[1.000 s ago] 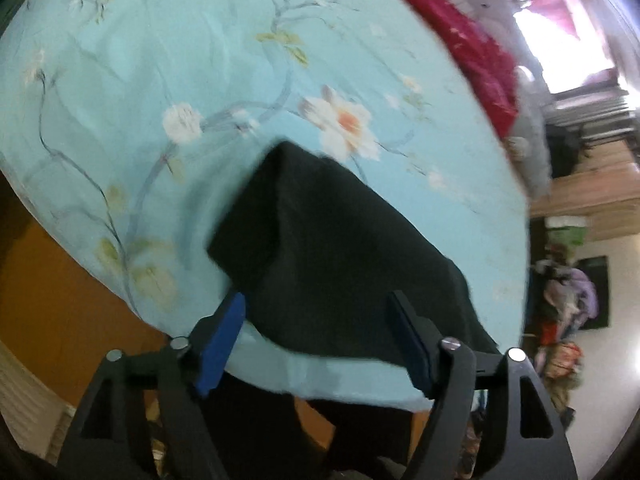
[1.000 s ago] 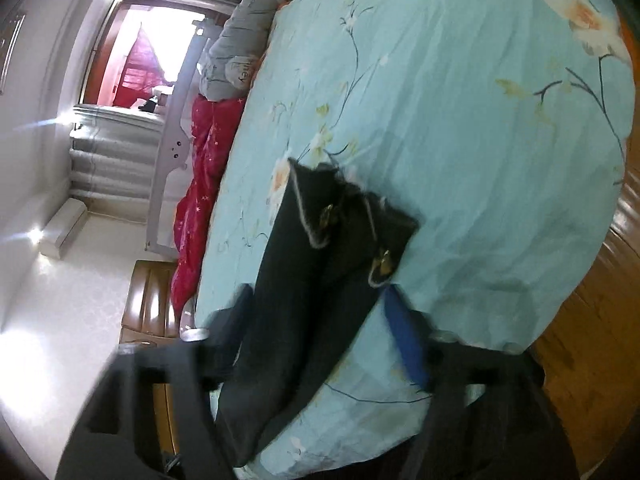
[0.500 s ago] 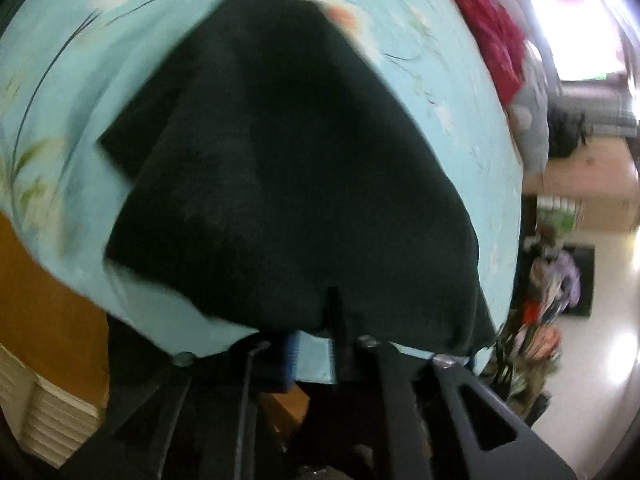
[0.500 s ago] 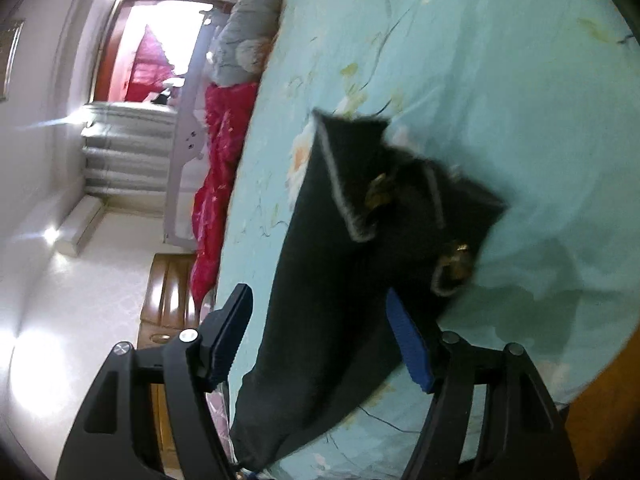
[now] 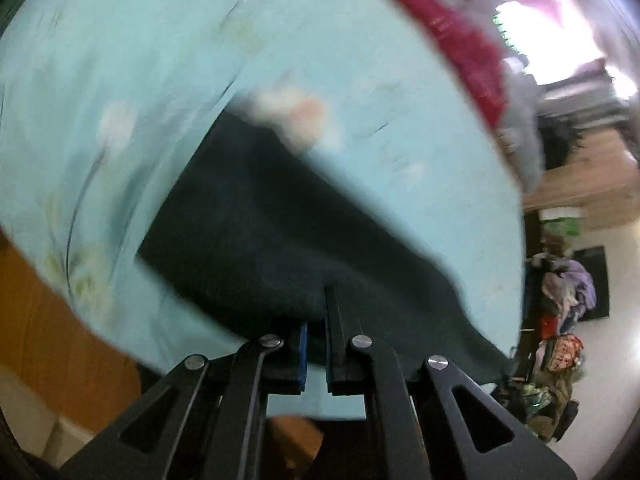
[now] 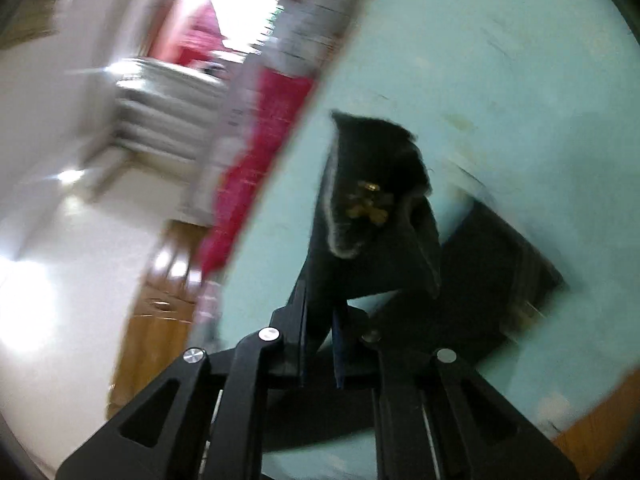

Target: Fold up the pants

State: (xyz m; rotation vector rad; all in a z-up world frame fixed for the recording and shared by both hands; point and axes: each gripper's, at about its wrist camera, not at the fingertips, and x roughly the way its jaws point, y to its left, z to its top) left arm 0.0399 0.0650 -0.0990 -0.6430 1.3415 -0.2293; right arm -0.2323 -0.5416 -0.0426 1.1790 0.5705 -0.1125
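Note:
Black pants (image 5: 280, 232) lie on a light blue flowered bedsheet (image 5: 140, 60). My left gripper (image 5: 316, 320) is shut on the near edge of the dark cloth, which spreads away from the jaws. In the right wrist view, the waist end of the pants (image 6: 372, 232), with grey trim and brass buttons, stands lifted off the sheet (image 6: 500, 80). My right gripper (image 6: 320, 320) is shut on that lifted cloth. More of the black cloth (image 6: 500, 264) lies flat on the bed to the right. Both views are blurred by motion.
A red blanket (image 5: 452, 40) and a grey pillow (image 5: 520, 152) lie along the far side of the bed. The wooden bed frame (image 5: 48, 328) shows below the sheet's edge. A pile of clothes (image 5: 564, 312) stands by the wall. A bright doorway (image 6: 232, 12) is behind.
Both grippers went from open around the pants to shut on the cloth. The right gripper has lifted the waist end off the sheet, and the left one has pulled back a little with its edge.

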